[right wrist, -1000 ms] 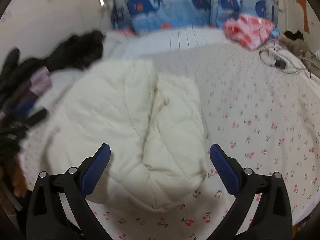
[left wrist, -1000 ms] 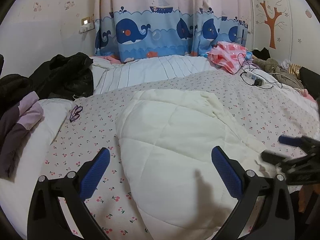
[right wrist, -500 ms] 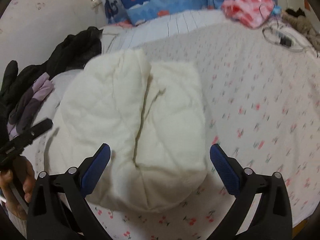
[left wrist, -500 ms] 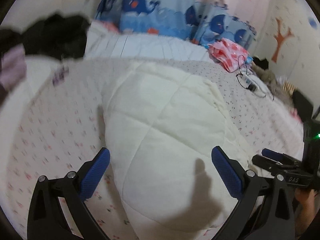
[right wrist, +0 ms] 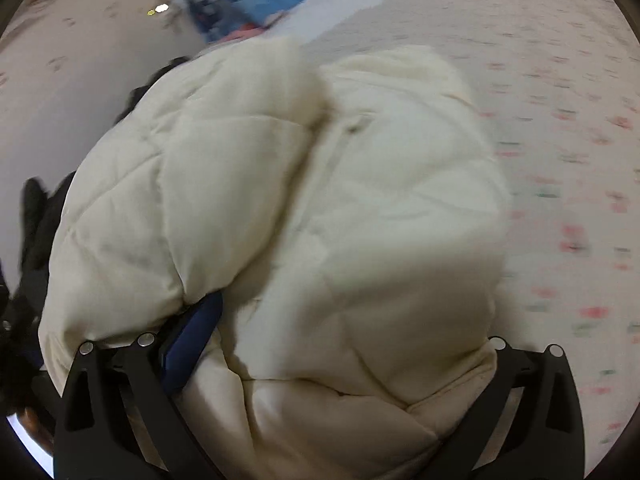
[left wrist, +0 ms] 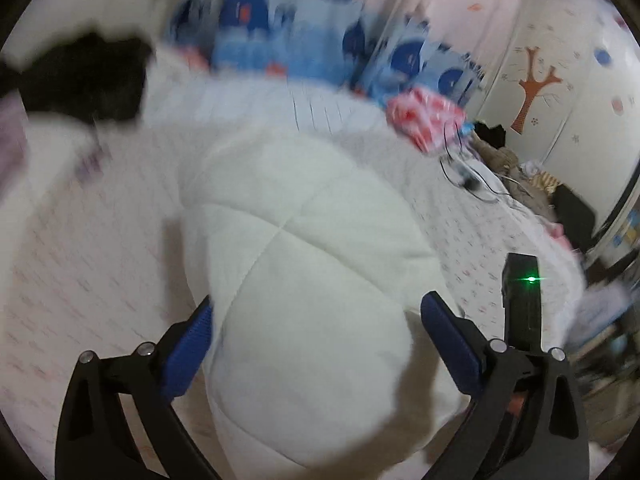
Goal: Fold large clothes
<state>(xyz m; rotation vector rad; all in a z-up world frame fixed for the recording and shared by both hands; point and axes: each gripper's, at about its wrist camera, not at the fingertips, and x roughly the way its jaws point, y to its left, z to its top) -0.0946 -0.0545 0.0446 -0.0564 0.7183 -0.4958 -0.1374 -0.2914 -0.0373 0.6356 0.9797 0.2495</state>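
Cream quilted jacket (left wrist: pixel 304 280) lying folded mid-bed on floral sheet (left wrist: pixel 80 264), near edge bulging between spread fingers of left gripper (left wrist: pixel 316 332) and right gripper (right wrist: pixel 328 340); bare sheet extending rightward; dark clothes (left wrist: pixel 88 76) lying far-left.

A cream quilted jacket (right wrist: pixel 304 208) of soft, matt padded cloth lies on a bedsheet (right wrist: pixel 560 128) of thin printed cotton. At the jacket's near edge, matt black plastic gripper arms carry blue rubbery pads (left wrist: pixel 450 334) and shiny metal rivets (left wrist: pixel 146 347).
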